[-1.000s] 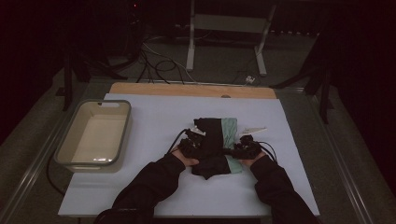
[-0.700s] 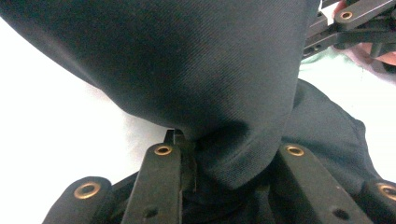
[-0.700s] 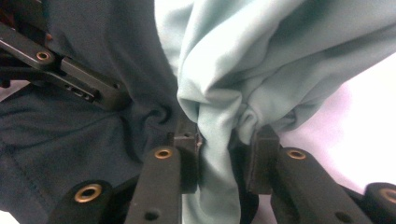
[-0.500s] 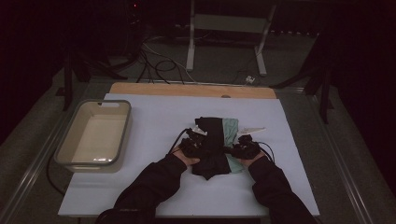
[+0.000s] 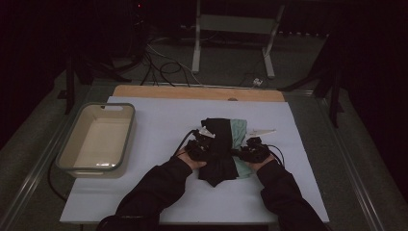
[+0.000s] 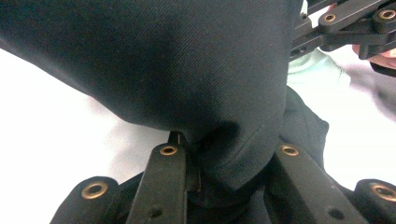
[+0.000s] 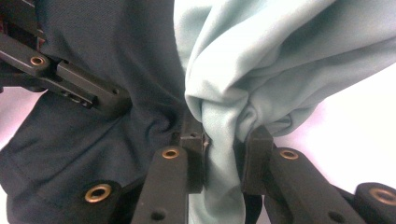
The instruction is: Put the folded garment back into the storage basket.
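Observation:
A black garment (image 5: 219,151) lies bunched on the white table cover (image 5: 159,134), with a pale mint cloth (image 5: 238,132) along its right side. My left gripper (image 5: 204,150) presses in from the left and is shut on a fold of the black garment (image 6: 224,93). My right gripper (image 5: 245,153) comes in from the right. Its jaws pinch a bunched fold of the mint cloth (image 7: 261,60), with the black garment (image 7: 93,154) beside it. The other gripper's black arm crosses the upper left of the right gripper view.
A grey-rimmed empty tub (image 5: 65,159) stands at the table's left. A small white paper scrap (image 5: 262,131) lies just right of the cloths. A wooden strip (image 5: 192,92) runs along the far edge. Cables and a metal stand lie on the floor beyond.
Both hands and the bundle have drawn slightly nearer the person. The grips look unchanged.

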### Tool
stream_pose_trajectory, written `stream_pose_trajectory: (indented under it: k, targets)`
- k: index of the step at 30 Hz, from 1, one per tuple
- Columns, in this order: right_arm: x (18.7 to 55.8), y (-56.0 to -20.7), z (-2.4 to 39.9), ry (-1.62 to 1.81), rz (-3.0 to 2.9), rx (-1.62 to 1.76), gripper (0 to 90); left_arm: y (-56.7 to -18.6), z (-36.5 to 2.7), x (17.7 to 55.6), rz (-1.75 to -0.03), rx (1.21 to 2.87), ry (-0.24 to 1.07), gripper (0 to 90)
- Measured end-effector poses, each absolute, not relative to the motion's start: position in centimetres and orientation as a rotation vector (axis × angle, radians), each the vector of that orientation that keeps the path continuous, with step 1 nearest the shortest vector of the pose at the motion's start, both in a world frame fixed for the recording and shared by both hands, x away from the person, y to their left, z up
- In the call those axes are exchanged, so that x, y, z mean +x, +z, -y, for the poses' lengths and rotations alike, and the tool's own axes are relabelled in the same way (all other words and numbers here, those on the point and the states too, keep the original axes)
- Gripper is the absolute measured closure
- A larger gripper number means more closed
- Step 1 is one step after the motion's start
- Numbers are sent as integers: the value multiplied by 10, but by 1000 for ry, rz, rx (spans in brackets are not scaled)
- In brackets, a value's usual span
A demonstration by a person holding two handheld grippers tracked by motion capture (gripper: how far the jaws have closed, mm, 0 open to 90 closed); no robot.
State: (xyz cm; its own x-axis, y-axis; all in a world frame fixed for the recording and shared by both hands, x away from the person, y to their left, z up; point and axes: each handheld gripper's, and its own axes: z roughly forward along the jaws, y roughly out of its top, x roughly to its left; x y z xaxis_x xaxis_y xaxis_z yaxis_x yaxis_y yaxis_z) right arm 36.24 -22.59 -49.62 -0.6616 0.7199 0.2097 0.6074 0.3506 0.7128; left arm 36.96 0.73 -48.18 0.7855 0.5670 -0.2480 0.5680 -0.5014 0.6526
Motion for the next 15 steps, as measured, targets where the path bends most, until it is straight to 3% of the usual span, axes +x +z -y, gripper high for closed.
stream_pose_trajectory:
  k: [15]
  targets:
    - [358,-468,220,1261,-2403,1179,759,-453,-15,368,-808,2212,49,756]
